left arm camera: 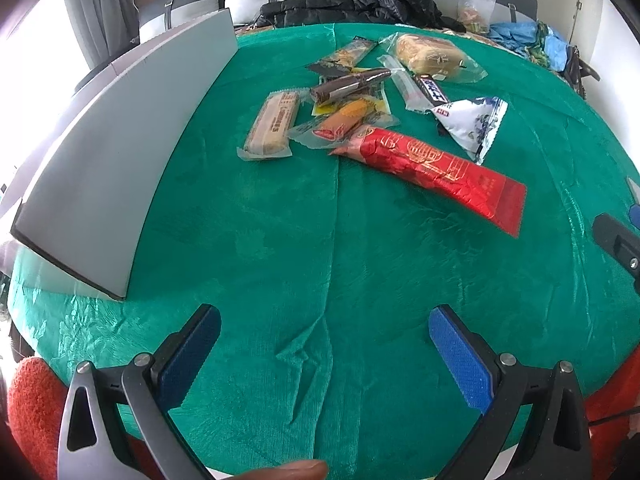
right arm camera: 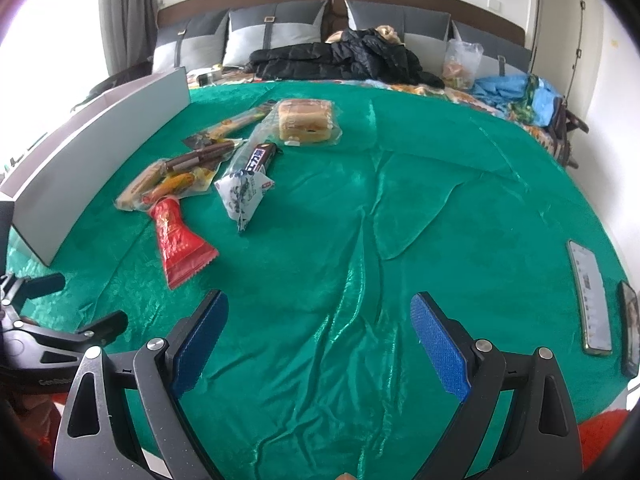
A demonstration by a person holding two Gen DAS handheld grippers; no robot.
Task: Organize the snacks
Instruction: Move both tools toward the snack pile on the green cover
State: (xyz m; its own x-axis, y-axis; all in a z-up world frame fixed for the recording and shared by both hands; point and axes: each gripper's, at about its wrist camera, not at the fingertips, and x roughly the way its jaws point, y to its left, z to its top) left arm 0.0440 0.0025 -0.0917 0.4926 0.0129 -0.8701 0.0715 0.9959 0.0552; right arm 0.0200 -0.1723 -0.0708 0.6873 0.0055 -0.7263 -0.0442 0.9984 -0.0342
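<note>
A heap of wrapped snacks lies on a green cloth (left arm camera: 320, 260): a long red packet (left arm camera: 436, 168), a beige biscuit bar (left arm camera: 274, 122), an orange snack (left arm camera: 346, 118), a brown stick (left arm camera: 350, 84), a white-and-blue pouch (left arm camera: 474, 120), a dark bar (left arm camera: 432, 90) and a bread bun (left arm camera: 430, 56). A grey box (left arm camera: 132, 152) stands at the left. My left gripper (left arm camera: 324, 340) is open and empty, short of the heap. My right gripper (right arm camera: 320, 328) is open and empty over bare cloth; the red packet (right arm camera: 178, 236) and the pouch (right arm camera: 244, 192) lie to its far left.
The right gripper's body shows at the right edge of the left wrist view (left arm camera: 618, 240). Two phones (right arm camera: 592, 300) lie at the cloth's right edge. A black jacket (right arm camera: 344, 60), pillows and a plastic bag (right arm camera: 462, 64) lie on the bed behind. Orange fabric shows at the near edge.
</note>
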